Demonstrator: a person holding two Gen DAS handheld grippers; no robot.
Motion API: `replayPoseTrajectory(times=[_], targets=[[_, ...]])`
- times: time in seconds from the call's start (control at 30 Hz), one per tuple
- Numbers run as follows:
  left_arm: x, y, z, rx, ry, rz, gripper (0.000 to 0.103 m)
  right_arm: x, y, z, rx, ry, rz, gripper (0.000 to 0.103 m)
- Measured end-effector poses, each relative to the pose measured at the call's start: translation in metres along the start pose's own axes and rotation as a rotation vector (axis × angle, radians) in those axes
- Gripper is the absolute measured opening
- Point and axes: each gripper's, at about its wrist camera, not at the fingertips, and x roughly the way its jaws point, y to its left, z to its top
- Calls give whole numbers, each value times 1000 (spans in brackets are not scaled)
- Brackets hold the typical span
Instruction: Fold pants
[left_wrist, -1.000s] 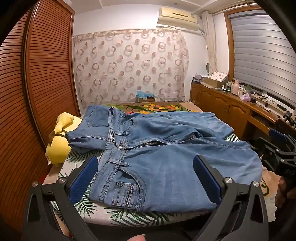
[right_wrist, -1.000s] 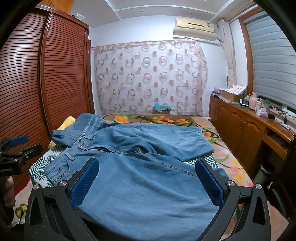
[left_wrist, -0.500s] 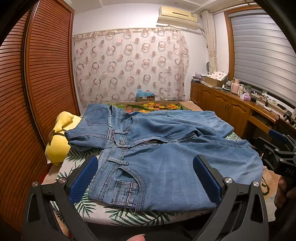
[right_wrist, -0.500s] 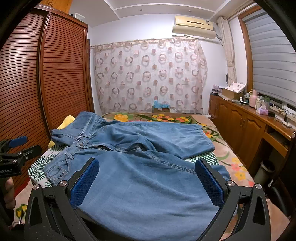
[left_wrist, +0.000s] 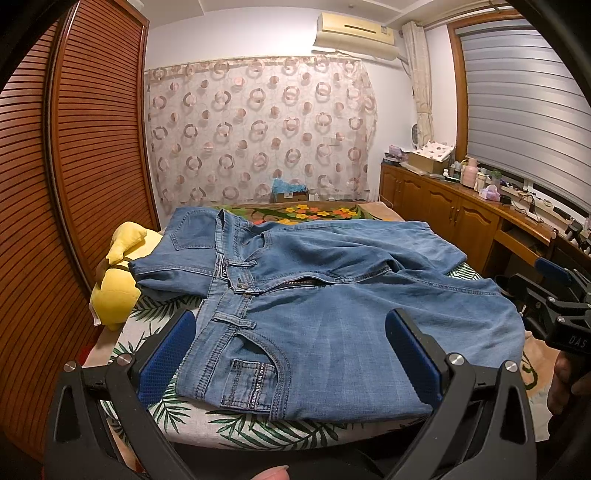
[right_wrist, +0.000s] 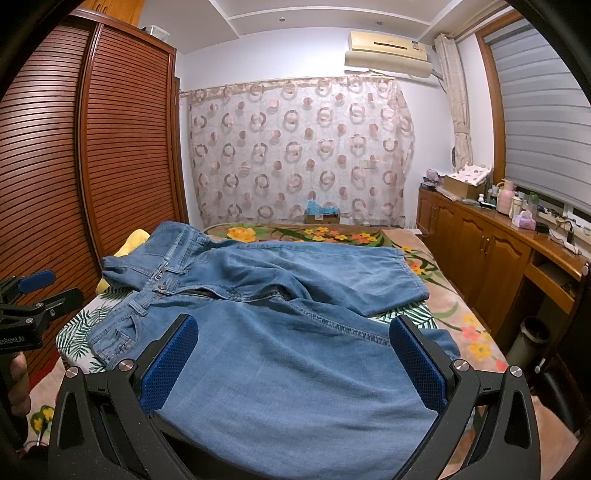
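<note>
Two grippers, both spread wide and holding nothing, hang over the near edge of the bed (left_wrist: 236, 432). My left gripper (left_wrist: 291, 354) faces the waistband end of the jeans (left_wrist: 332, 325); my right gripper (right_wrist: 291, 365) faces the near leg further along. From the right view I can see the left tool off to my left, and from the left view the right tool off to my right, well apart from each other.

The jeans lie front up across the bed, waistband to the left, fly partly unzipped, legs running right. The far leg (right_wrist: 332, 273) sits flat on the bedding. The near leg (right_wrist: 295, 387) spills over the bed edge towards me, so some of it hangs unsupported. Part of the seat is flipped out past the waistband and rests against a yellow plush (left_wrist: 110, 291).

I judge that no fold is started yet. My worries from here:

- Pinching only the top layer of denim at the waistband would let the back panel drag and bunch underneath.
- The hanging leg could slide off the bed if I lift the waistband end first, since its weight pulls that way.
- The flipped seat flap may fold in crooked unless it is flattened first.
- Sweeping the far side over could snag the plush.
</note>
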Motion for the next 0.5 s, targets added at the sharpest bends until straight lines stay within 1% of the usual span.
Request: replayPoseTrajectory(times=[0.07, 0.5], targets=[[2, 1, -8, -1, 0, -2, 103, 0, 0, -1, 1, 0, 0, 103], [2, 1, -8, -3, 0, 0, 103, 0, 0, -1, -1, -2, -1, 103]])
